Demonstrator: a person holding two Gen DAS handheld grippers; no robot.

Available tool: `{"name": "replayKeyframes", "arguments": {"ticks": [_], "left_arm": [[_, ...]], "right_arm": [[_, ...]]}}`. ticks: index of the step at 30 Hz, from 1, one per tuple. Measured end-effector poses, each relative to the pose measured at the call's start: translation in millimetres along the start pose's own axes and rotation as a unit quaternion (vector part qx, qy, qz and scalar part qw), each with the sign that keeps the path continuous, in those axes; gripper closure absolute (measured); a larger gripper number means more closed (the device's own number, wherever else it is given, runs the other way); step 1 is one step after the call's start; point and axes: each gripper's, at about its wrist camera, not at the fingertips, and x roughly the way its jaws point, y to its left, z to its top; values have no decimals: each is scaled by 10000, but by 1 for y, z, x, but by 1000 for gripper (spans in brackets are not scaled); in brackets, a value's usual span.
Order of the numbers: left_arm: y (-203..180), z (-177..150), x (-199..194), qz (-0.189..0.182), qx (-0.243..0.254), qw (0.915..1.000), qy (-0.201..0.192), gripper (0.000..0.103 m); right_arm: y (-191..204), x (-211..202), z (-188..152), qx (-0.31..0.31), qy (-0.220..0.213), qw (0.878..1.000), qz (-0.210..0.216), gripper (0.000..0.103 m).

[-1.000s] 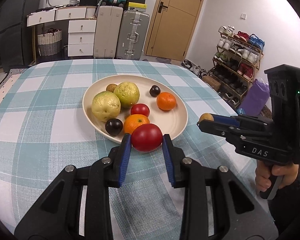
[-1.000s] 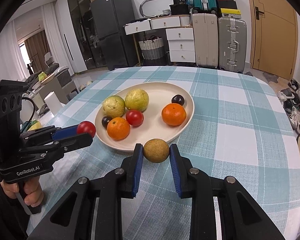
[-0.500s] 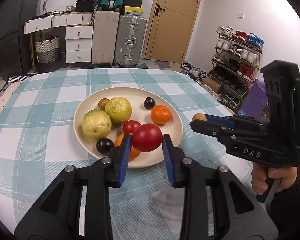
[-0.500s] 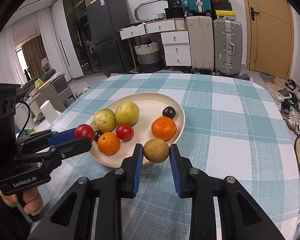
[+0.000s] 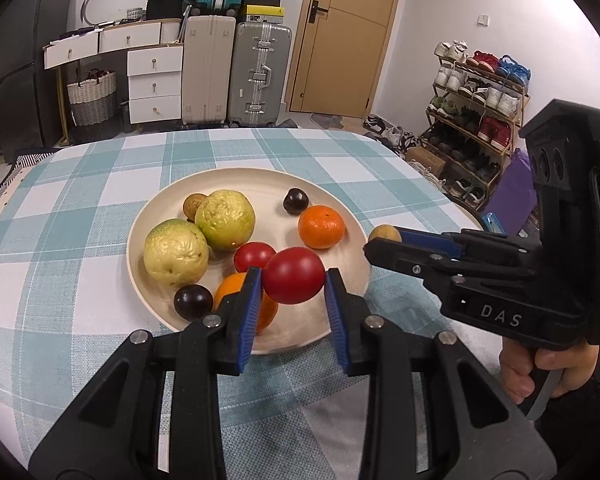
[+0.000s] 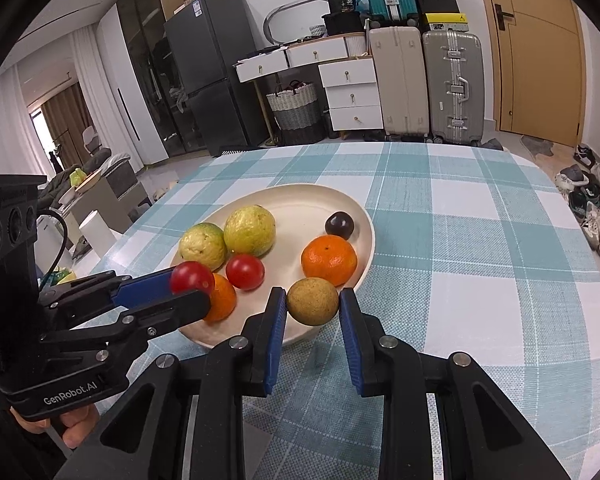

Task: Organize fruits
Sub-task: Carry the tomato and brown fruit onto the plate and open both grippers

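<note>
A cream plate [image 5: 340,208] [image 6: 296,208] sits on the checked tablecloth with two green guavas [image 5: 224,218], two oranges [image 5: 321,227], a red tomato [image 5: 253,255], two dark plums [image 5: 295,200] and a small brown fruit [image 5: 193,205]. My left gripper [image 5: 293,276] [image 6: 188,280] is shut on a red tomato [image 5: 294,275], held above the plate's near rim. My right gripper [image 6: 312,301] [image 5: 384,236] is shut on a brown round fruit [image 6: 312,301] over the plate's near right rim.
The table [image 5: 80,200] has bare cloth on every side of the plate. Behind it stand suitcases [image 5: 236,72], white drawers [image 5: 154,80] and a door. A shoe rack [image 5: 476,96] is at the right, a fridge [image 6: 208,72] at the left.
Both grippers have moved forward with their fruits, from short of the plate's near rim to over it. Grips are unchanged.
</note>
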Motion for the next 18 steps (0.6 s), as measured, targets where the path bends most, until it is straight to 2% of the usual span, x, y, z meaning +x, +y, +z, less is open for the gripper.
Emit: {"name": "replayKeyframes", "arguments": {"ticks": [18], "left_arm": [[-3, -4, 14, 101, 109, 9999, 79, 74]], "right_arm": [[3, 10, -1, -57, -44, 9999, 70, 75]]}}
